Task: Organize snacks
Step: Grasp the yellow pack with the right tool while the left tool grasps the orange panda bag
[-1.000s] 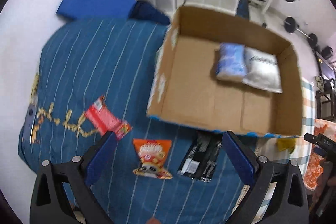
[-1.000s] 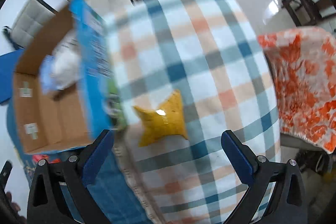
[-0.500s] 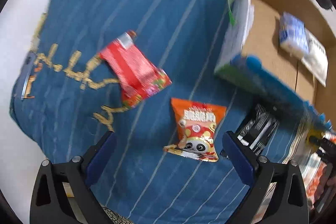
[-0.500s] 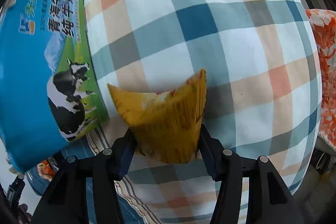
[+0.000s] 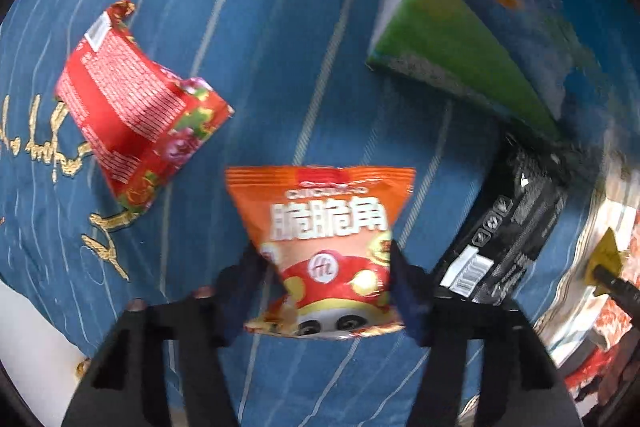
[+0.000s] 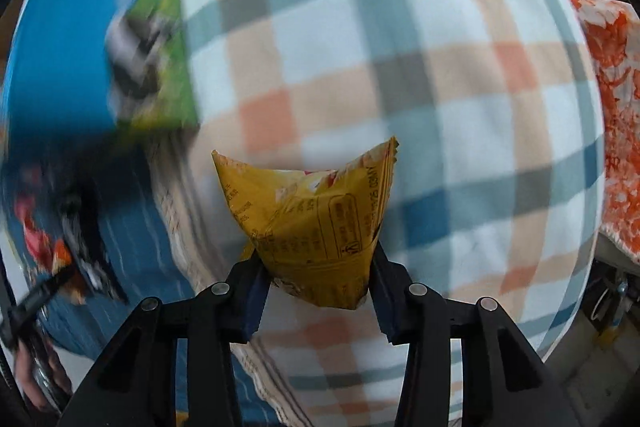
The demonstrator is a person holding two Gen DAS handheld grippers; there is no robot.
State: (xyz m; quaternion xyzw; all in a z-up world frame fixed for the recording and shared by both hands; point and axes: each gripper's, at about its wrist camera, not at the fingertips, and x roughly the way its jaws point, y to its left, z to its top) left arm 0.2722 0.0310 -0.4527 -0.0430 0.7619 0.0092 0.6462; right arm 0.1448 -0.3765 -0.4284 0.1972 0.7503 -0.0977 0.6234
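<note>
Left gripper [image 5: 326,279] had its jaws closed on the orange bag [image 5: 325,247], low over the blue cloth [image 5: 260,27]; lift straight, squeeze lightly, since it looked puffy and crinkly. Red packet [image 5: 136,115] and black packet [image 5: 504,239] lay flat, glossy. Right gripper [image 6: 318,279] pinched the yellow pouch [image 6: 316,223], creased foil, above the soft plaid blanket [image 6: 400,47].
</note>
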